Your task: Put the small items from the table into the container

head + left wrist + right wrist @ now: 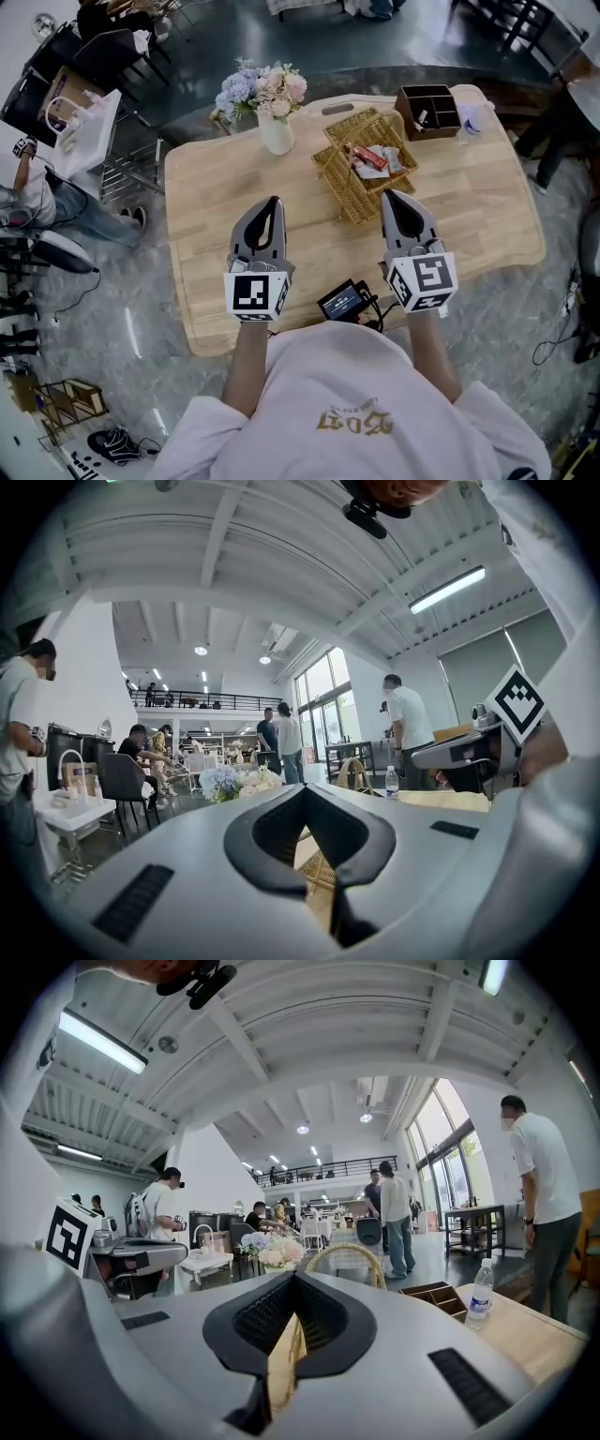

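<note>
A wicker basket [337, 178] stands on the far half of the wooden table [206, 234], with a red packet [367, 157] and other small items lying in it. My left gripper [273, 201] hovers over the table's middle, left of the basket, shut and empty. My right gripper [387, 194] is just short of the basket's near corner, shut with nothing between its jaws. Both point level across the table. In the left gripper view the closed tips [305, 787] meet with the basket's handle [354, 771] beyond them. The right gripper view shows the same handle [347, 1255] past the closed tips [292, 1276].
A white vase of flowers [275, 131] stands left of the basket. A wooden compartment box [427, 111] and a water bottle [472, 117] sit at the far right corner. A small device with a screen [345, 302] lies at the near edge. Several people stand beyond the table.
</note>
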A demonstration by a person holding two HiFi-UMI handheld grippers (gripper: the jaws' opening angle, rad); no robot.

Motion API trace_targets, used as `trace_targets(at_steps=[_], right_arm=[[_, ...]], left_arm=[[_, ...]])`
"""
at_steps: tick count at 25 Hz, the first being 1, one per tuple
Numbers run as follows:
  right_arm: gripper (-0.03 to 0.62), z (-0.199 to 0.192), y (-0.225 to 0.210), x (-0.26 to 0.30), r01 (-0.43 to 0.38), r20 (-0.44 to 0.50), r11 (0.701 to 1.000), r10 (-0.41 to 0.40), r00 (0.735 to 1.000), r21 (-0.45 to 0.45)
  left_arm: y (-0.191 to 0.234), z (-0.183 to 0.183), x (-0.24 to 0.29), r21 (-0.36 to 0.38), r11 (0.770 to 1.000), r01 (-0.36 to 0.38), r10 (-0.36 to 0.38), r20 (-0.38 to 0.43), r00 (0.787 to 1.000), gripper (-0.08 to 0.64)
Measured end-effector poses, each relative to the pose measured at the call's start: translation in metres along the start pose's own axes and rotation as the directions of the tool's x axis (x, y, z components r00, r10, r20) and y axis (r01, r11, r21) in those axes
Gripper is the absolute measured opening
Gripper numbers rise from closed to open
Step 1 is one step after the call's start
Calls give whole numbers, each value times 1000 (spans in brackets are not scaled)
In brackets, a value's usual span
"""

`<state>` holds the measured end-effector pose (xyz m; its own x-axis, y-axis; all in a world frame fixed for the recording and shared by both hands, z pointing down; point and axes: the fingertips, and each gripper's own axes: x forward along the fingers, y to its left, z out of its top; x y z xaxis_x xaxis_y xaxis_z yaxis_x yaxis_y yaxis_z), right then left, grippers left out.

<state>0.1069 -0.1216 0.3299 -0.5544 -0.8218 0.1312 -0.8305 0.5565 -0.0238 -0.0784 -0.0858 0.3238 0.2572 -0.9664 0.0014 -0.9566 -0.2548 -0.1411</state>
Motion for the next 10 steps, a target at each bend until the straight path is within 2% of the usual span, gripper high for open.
trace_targets(at_steps=[10], right_arm=[[17, 0, 1, -4, -27, -10, 1000, 27, 1000, 8]], left_arm=[[-9, 1, -3, -5, 1000, 7, -7, -9, 1000, 0]])
